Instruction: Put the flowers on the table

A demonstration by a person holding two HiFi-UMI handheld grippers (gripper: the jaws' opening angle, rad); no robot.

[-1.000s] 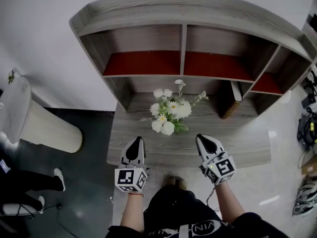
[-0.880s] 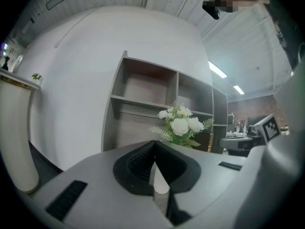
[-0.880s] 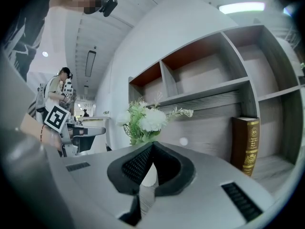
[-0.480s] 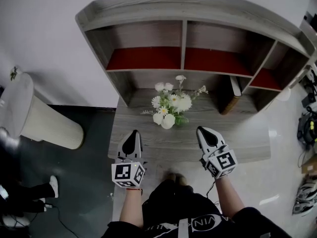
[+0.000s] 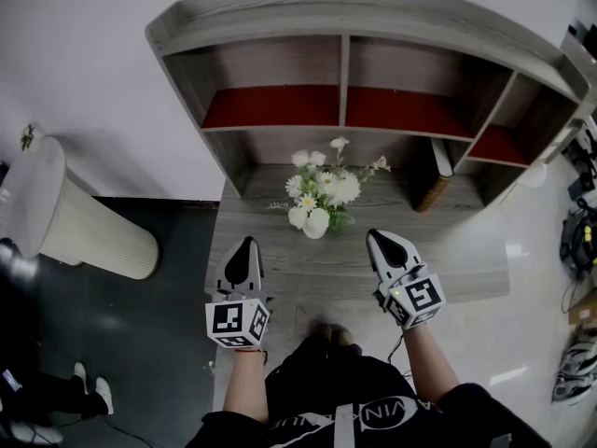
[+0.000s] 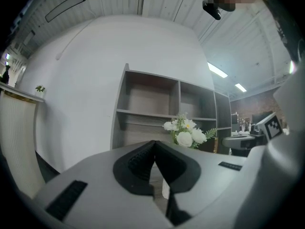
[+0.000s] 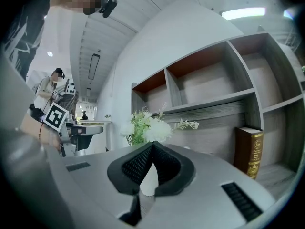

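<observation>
Flowers point(image 5: 317, 197) on the bench point(image 5: 448, 269), twelve o'clock.
Left gripper point(image 5: 246, 244), right gripper point(image 5: 378, 237): jaws closed, empty; a bump could topple the flowers.

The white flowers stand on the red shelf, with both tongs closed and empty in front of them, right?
No: the head view shows the white flowers standing on the grey table below the red shelf. The left tongs and right tongs are closed and empty in front of them.

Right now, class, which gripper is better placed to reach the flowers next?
Right, narrowly. Both grippers are shut and empty at the front of the table, but the right gripper points straight at the flowers, while the left gripper aims beside them.
</observation>
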